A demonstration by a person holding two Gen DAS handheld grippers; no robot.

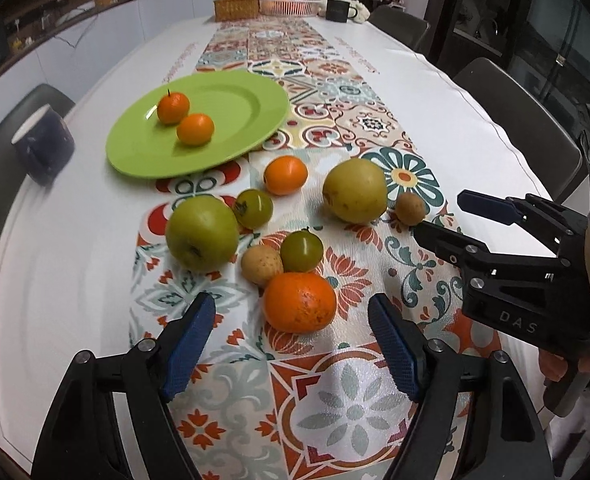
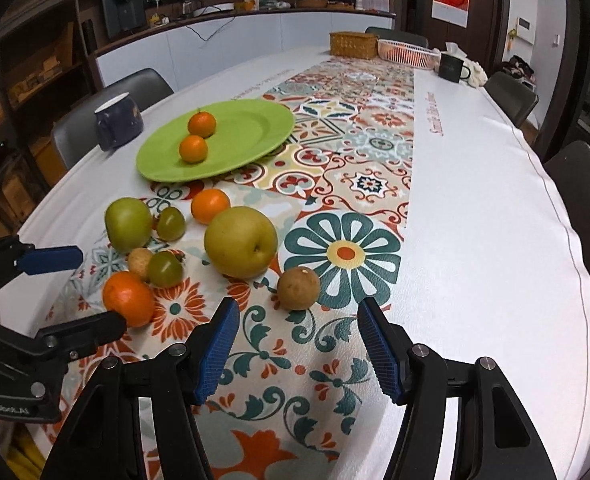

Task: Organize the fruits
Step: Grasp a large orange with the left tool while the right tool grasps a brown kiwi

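Note:
A green plate (image 1: 231,148) (image 2: 247,148) holds two small oranges (image 1: 173,108) (image 2: 193,149). Loose fruit lies on the patterned runner in front of it: a large orange (image 1: 299,302) (image 2: 129,298), a green apple (image 1: 201,233) (image 2: 129,224), a yellow pear (image 1: 355,191) (image 2: 241,242), a third small orange (image 1: 285,176) (image 2: 210,205), two green tomatoes (image 1: 302,251) (image 2: 165,268), and two small brown fruits (image 1: 410,209) (image 2: 298,283). My left gripper (image 1: 291,340) (image 2: 79,292) is open, just short of the large orange. My right gripper (image 2: 298,344) (image 1: 443,220) is open, just short of a brown fruit.
A dark blue mug (image 1: 43,146) (image 2: 118,122) stands left of the plate near the table edge. A wicker box (image 2: 353,45), a pink basket (image 2: 409,54) and a black mug (image 2: 451,67) stand at the far end. Chairs line both sides.

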